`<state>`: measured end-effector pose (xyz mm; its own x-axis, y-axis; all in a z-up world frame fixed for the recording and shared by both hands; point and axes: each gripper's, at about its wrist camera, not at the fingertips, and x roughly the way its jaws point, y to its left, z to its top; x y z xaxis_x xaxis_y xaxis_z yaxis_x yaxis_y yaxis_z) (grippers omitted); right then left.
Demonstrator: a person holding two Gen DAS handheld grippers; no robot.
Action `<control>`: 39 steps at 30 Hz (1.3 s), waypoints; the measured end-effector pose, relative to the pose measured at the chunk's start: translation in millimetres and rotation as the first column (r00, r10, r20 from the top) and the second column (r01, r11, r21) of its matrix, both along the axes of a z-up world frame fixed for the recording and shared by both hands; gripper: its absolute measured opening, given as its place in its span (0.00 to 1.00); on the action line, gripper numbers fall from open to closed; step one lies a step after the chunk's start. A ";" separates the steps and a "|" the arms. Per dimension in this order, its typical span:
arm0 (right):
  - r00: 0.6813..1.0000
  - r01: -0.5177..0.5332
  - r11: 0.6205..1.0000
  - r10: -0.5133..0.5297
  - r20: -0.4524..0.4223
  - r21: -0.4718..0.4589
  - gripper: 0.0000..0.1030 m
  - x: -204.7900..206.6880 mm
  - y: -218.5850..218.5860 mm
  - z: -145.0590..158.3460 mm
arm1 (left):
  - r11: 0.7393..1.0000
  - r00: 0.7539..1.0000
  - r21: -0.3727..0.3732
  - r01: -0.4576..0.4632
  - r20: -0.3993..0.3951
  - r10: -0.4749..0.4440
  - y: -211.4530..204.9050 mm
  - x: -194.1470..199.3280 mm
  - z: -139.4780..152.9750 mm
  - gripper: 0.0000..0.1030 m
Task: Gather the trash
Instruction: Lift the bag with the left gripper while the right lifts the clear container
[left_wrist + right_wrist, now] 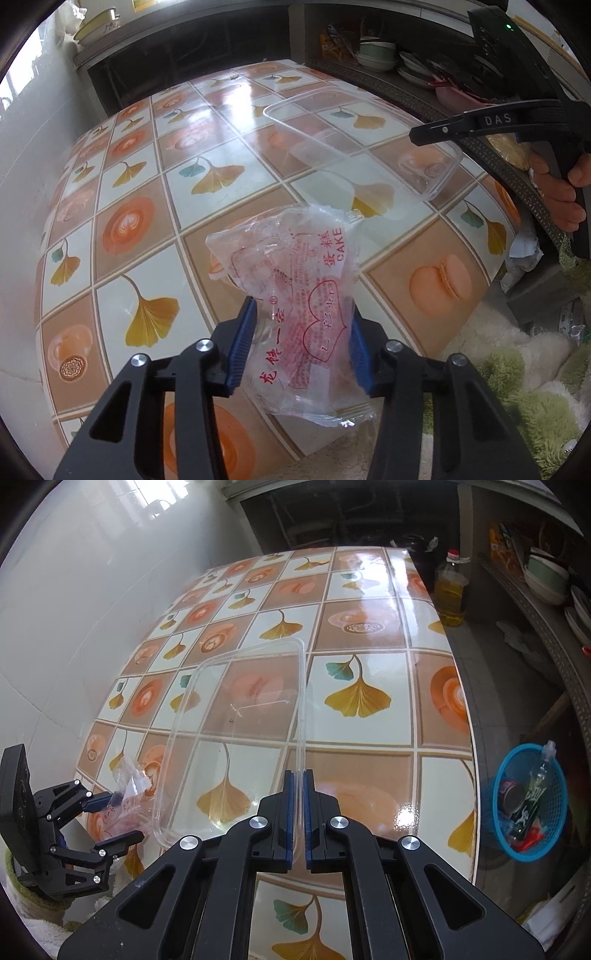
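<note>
A crumpled clear cake wrapper [295, 291] with red print lies near the table's front edge. My left gripper [301, 332] has its blue pads on either side of it, closed on the wrapper; it shows in the right wrist view [122, 816] too. A clear plastic container [362, 147] sits on the patterned table [147, 192]. My right gripper [298, 805] is shut on the container's right wall [301, 709], holding it. A blue trash basket [528, 801] with some trash stands on the floor to the right of the table.
A white tiled wall [74, 590] borders the table's left side. An oil bottle [450, 590] stands on the floor beyond the table's far right corner. Shelves with bowls [376, 55] run along the right. A fluffy green-white rug [517, 369] lies by the front edge.
</note>
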<state>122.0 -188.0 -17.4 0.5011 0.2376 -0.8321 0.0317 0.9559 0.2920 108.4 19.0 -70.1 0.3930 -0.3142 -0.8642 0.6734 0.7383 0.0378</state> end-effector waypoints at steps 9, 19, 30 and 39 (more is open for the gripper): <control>0.999 0.033 0.999 -0.033 0.016 0.031 0.02 -6.7 -7.3 3.9 | 1.000 1.000 0.001 -0.004 0.023 0.004 -2.3 -1.2 3.4 0.33; 0.998 0.053 0.996 -0.056 0.038 0.071 0.02 -11.7 -19.3 10.7 | 1.000 0.999 -0.008 -0.025 0.040 0.026 -0.3 -1.2 8.7 0.30; 0.994 0.070 0.991 -0.079 0.081 0.112 0.02 -25.6 -35.4 19.8 | 0.999 0.996 -0.020 -0.044 0.072 0.045 -6.2 -3.0 22.3 0.23; 0.980 0.136 0.977 -0.157 0.124 0.165 0.02 -56.1 -74.7 33.5 | 0.999 0.993 -0.043 -0.010 0.114 0.014 -30.9 -3.5 43.4 0.22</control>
